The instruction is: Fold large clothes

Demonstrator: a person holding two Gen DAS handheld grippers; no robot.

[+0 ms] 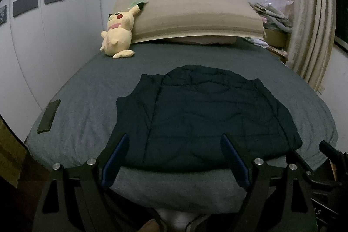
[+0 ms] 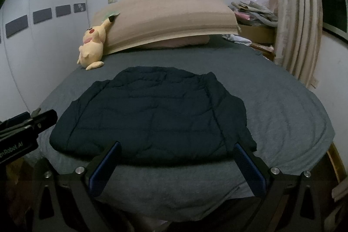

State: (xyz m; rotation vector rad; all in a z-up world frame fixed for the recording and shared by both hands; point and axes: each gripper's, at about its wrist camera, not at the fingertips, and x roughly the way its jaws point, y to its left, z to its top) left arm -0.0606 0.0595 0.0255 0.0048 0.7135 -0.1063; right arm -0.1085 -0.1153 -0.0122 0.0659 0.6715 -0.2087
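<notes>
A dark navy quilted jacket (image 1: 195, 114) lies flat on the grey-sheeted bed (image 1: 87, 101), near its foot edge and well short of the Pikachu plush (image 1: 117, 34) by the pillow (image 1: 191, 14). Its sleeves appear tucked in along the sides, so it may be spread for folding or partly folded; I cannot settle which. The left hand-held gripper (image 1: 174, 158) and right hand-held gripper (image 2: 176, 166) hover just off the jacket's near hem, jaws wide apart and holding nothing, probably lined up with its two near corners.
</notes>
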